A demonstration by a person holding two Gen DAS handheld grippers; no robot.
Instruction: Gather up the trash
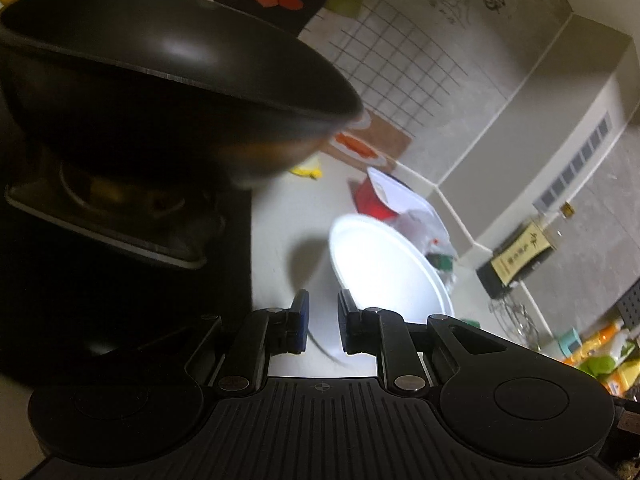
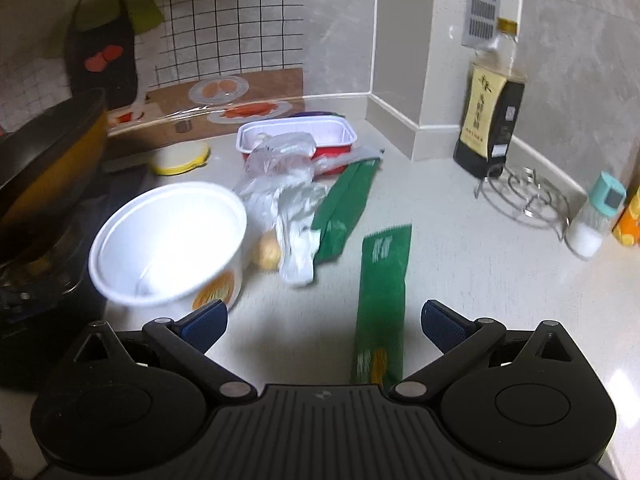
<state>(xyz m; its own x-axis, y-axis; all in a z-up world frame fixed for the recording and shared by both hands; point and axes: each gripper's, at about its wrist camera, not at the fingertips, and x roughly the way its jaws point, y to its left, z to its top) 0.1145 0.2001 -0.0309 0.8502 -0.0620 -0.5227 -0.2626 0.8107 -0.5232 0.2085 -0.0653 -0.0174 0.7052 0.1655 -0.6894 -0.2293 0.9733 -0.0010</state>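
Two grippers on approach, nothing grabbed: right gripper (image 2: 324, 326) fingers spread over green wrapper (image 2: 382, 280), left gripper (image 1: 323, 322) fingers narrowly parted, empty, near white bowl (image 1: 384, 264); next, close on wrapper.

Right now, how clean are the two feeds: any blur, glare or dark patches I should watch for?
Left wrist view: the black wok and stove side sit in deep shadow, the white bowl is blown out by glare, and its edges smear. Right wrist view: brighter, but the green wrapper and bowl rim are motion-blurred; fisheye bends the wall edges.
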